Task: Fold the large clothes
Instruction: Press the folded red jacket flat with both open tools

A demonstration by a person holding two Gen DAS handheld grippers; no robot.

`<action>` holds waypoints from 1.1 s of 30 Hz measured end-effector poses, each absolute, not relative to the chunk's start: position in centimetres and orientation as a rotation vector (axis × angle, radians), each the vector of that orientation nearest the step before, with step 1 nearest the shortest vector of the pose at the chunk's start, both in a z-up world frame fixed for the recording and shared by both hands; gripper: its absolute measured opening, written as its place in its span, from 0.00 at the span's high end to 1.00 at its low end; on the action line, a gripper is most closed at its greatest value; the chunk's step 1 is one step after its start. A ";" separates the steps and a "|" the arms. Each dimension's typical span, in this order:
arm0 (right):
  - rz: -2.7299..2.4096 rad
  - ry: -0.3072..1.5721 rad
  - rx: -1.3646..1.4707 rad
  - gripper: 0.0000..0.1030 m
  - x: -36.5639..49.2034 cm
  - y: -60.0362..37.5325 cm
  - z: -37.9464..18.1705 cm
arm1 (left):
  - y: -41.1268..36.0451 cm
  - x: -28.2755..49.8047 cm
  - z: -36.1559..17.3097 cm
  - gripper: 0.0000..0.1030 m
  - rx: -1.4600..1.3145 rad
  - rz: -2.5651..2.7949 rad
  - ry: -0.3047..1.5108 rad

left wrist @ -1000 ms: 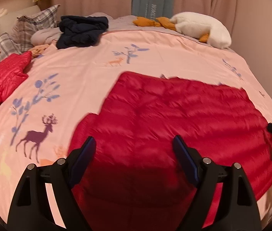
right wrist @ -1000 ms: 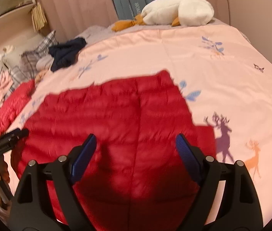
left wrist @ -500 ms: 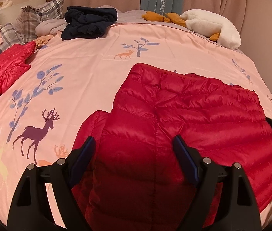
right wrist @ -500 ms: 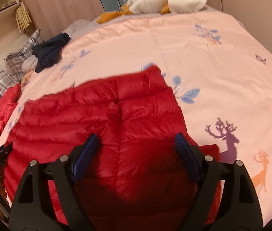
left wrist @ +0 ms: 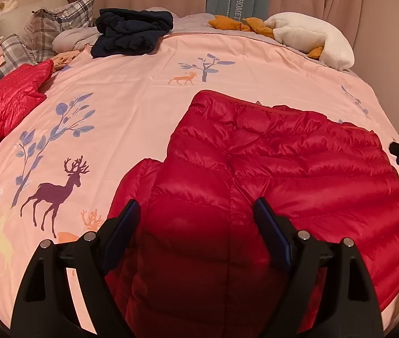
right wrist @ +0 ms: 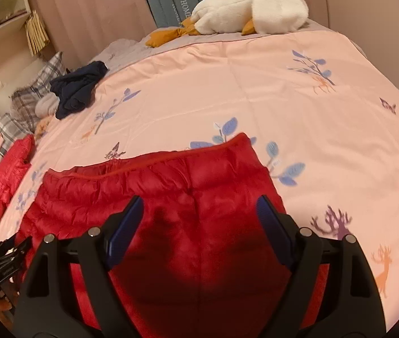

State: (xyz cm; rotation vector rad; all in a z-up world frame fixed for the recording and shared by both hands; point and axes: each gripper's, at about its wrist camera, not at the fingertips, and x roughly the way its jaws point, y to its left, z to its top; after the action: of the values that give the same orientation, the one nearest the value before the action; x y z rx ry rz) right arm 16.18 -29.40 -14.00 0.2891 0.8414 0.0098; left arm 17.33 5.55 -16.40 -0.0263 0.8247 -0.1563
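While we look along left gripper (left wrist: 196, 217), jaws spread wide, nothing pinched; red puffer jacket (left wrist: 284, 186) lies flat on pink bedspread (left wrist: 131, 95) below and ahead. Navy clothes (left wrist: 131, 36) near pillows, second red jacket (left wrist: 4, 101) at left edge.

Right wrist view: our right gripper (right wrist: 199, 214) likewise spread, empty, over same jacket (right wrist: 171, 186). Plush goose (right wrist: 250, 11) at far end of bed.

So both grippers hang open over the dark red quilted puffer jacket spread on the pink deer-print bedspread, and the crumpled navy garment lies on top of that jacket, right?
Not quite. The crumpled navy garment lies far off near the plaid pillows, apart from the dark red quilted puffer jacket, as the left wrist view shows. The rest holds: left gripper and right gripper hang open over the jacket on the pink deer-print bedspread.
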 end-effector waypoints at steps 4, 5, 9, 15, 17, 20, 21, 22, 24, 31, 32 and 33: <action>-0.009 0.960 0.284 0.19 18.3 -29.1 -16.6 | 5.5 17.3 -16.4 0.18 -0.025 -0.159 0.824; -0.012 0.971 0.281 0.19 18.5 -29.0 -17.0 | 5.6 17.4 -16.5 0.18 -0.025 -0.161 0.824; -0.016 1.006 0.256 0.17 18.9 -28.6 -17.6 | 5.6 17.4 -16.5 0.18 -0.025 -0.161 0.826; -0.023 0.962 0.244 0.18 18.0 -28.0 -16.1 | 5.7 17.1 -16.0 0.18 -0.049 -0.153 0.831; -0.001 0.927 0.219 0.18 17.3 -27.4 -15.1 | 5.8 16.4 -15.3 0.18 -0.054 -0.164 0.813; 0.039 0.894 0.181 0.18 16.7 -25.9 -13.7 | 5.2 15.3 -14.1 0.18 -0.026 -0.177 0.771; 0.051 0.889 0.177 0.18 16.7 -25.6 -13.4 | 4.8 14.8 -13.6 0.18 -0.014 -0.185 0.754; 0.081 0.879 0.169 0.18 16.5 -24.8 -12.9 | 4.5 14.4 -13.3 0.18 -0.006 -0.192 0.742; 0.113 0.869 0.151 0.18 16.3 -23.7 -12.3 | 3.8 13.2 -12.9 0.18 0.015 -0.211 0.712; 0.149 1.003 0.080 0.17 18.6 -20.7 -15.5 | 1.7 12.5 -15.5 0.18 0.097 -0.246 0.756; 0.149 1.020 0.093 0.16 18.8 -20.8 -15.9 | 1.6 12.6 -15.9 0.18 0.102 -0.248 0.759; 0.149 1.029 0.103 0.15 19.0 -20.9 -16.2 | 1.7 12.6 -15.9 0.18 0.102 -0.249 0.761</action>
State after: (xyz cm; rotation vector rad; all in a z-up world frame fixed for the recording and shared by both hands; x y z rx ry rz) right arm 19.00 -20.90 -16.20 0.1026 1.0294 0.1494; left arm 12.59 1.69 -15.93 0.1025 0.7605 -0.2494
